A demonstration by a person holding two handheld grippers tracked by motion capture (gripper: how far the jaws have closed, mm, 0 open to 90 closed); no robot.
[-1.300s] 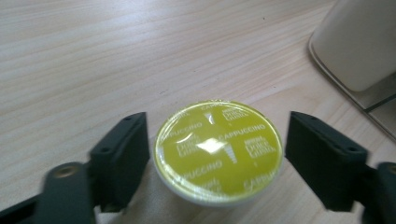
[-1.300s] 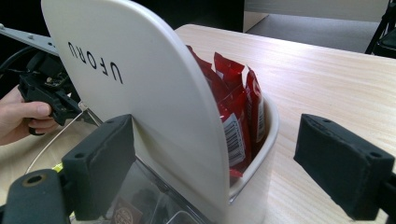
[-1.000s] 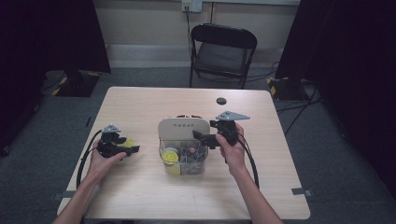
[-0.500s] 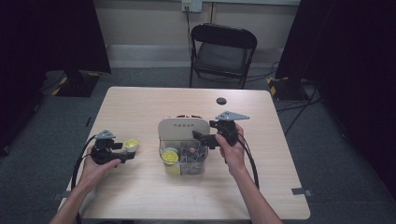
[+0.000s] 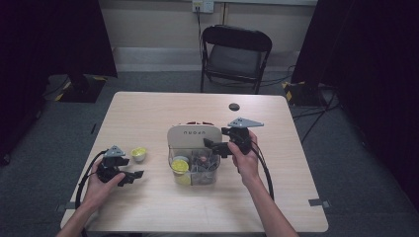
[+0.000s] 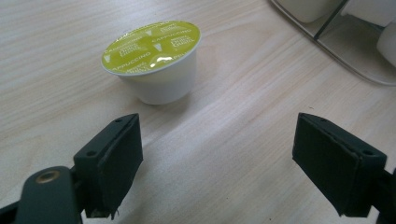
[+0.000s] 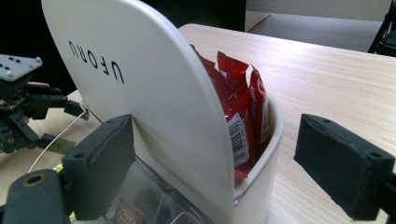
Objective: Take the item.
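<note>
Since a second earlier, the left gripper [image 5: 129,177] had drawn back toward the person, its jaws just opening wider and leaving a coffee capsule [image 5: 139,154] standing alone on the table [image 5: 148,113], at ten o'clock from the organiser box [image 5: 193,138]. Nothing sat between the jaws. The right gripper [image 5: 208,144] hovered with jaws apart at the box's white panel, gripping nothing. The capsule looked light, thin-walled, easily crushed; its sides below the green foil lid offered the best hold.

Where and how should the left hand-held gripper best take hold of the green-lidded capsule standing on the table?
Probably across the white tapered side wall of the capsule, just under the lid rim. It stands upright, lid up, clear of the organizer. The left hand-held gripper is open and level; come in straight ahead, low over the table.
</note>
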